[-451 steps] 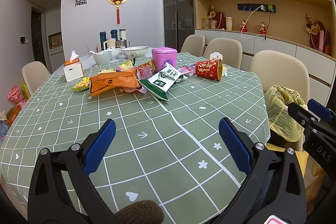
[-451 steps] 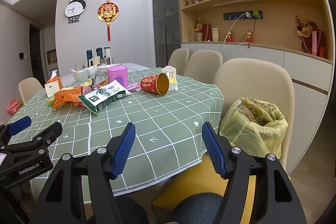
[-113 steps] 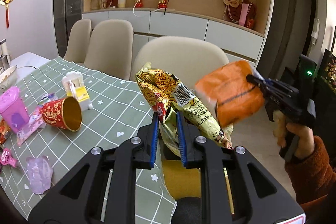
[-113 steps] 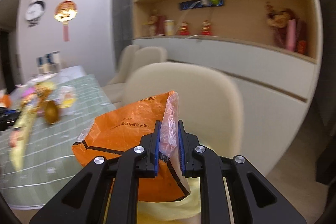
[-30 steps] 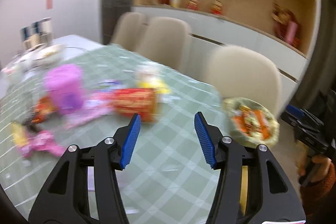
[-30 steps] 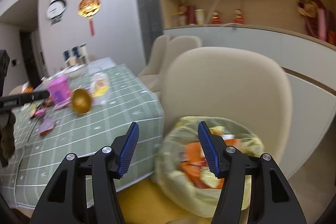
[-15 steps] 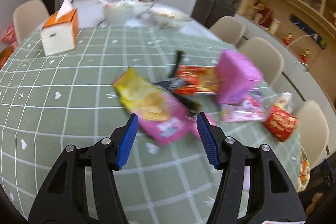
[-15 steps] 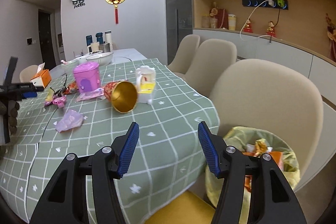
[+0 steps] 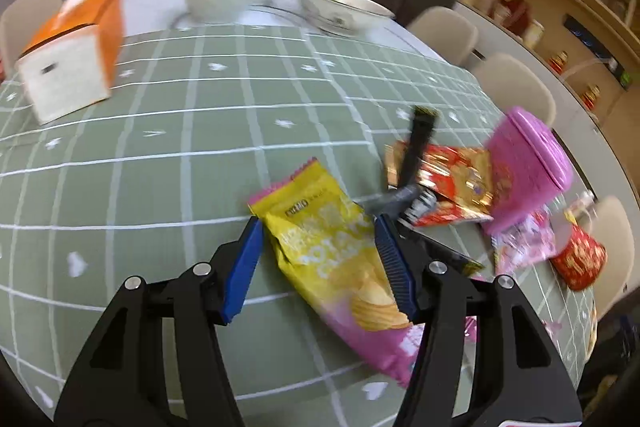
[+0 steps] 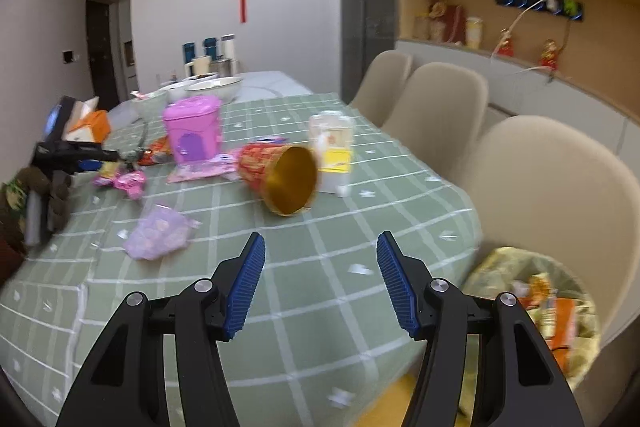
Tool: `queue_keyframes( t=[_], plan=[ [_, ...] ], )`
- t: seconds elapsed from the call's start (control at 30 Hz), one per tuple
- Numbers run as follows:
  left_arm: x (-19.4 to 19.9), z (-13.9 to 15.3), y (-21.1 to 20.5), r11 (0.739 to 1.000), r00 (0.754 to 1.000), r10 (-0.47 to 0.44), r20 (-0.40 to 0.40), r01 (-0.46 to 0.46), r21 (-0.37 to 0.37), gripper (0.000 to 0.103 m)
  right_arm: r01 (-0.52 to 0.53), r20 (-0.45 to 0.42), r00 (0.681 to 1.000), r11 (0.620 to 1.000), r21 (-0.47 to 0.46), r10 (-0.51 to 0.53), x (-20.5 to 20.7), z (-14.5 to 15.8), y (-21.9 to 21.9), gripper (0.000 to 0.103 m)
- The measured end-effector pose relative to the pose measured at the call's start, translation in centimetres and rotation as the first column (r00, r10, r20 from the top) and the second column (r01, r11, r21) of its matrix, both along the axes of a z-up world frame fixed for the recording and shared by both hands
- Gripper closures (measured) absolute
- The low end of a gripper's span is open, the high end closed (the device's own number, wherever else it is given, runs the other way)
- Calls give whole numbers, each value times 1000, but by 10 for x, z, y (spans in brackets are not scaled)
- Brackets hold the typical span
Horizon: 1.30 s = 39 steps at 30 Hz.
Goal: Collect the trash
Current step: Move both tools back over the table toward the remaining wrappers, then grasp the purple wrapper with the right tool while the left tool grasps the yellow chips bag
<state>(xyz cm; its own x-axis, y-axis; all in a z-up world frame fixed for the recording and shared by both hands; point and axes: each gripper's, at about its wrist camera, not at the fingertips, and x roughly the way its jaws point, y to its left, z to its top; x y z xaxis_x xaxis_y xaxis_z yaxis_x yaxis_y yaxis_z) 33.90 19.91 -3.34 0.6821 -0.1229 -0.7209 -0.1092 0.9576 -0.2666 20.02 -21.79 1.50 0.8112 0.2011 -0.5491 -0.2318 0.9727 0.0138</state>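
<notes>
Yellow chip bag (image 9: 336, 247) lies between the wide left gripper (image 9: 320, 255); lower squarely, probably pinch its middle. Right gripper (image 10: 320, 279) hangs wide, empty.

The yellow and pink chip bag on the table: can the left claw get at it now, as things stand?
Probably yes. The left claw is open, with the yellow and pink chip bag lying flat between its fingers. Nothing lies on top of the bag; the red wrapper sits beside it.
</notes>
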Motion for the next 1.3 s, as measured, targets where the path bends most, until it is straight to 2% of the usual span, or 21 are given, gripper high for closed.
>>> queue_keyframes(
  t=[0.07,0.2,0.27,0.33,0.4,0.57,0.7,0.77,0.87,1.07,1.1,1.17,1.2,1.3],
  plan=[
    [-4,3,-10,998,998,-63,22,64,-24,48,-33,-16,999,999,-10,33,5,0,17,48],
    [-23,12,-30,969,971,-231,66,236,-79,48,-115,-67,991,993,-37,112,16,-4,59,48],
    [-37,18,-35,959,961,-266,82,272,-79,48,-162,-110,981,987,-14,159,22,-8,76,48],
    [-48,25,-34,958,960,-266,92,273,-82,48,-205,-162,965,978,30,207,32,-14,95,48],
    [-60,32,-25,970,970,-225,89,231,-71,48,-218,-197,955,975,43,222,43,-21,108,48],
    [-84,38,-2,983,987,-153,56,158,-89,48,-134,-247,961,991,-15,126,74,-37,122,48],
    [-92,26,4,973,983,-182,8,182,-143,48,-168,-319,928,981,102,192,89,-47,125,47],
    [-93,22,4,975,984,-180,-1,178,-136,48,-206,-315,921,972,110,231,86,-47,134,47],
    [-92,17,5,976,986,-164,-3,162,-144,48,-212,-316,924,976,45,215,82,-47,145,47],
    [-99,17,6,974,987,-160,12,159,-160,48,-247,-312,921,969,0,234,78,-49,145,48],
    [-99,17,5,974,987,-160,12,160,-163,48,-257,-307,923,965,-42,232,76,-49,148,51],
    [-99,18,3,973,986,-166,10,165,-162,48,-261,-286,931,962,-84,227,72,-48,150,86],
    [-100,18,2,972,986,-169,9,168,-161,48,-273,-290,925,960,-61,244,70,-48,149,97],
    [-99,18,-5,970,983,-185,1,183,-160,48,-259,-265,932,966,-15,246,59,-41,141,98]
  ],
)
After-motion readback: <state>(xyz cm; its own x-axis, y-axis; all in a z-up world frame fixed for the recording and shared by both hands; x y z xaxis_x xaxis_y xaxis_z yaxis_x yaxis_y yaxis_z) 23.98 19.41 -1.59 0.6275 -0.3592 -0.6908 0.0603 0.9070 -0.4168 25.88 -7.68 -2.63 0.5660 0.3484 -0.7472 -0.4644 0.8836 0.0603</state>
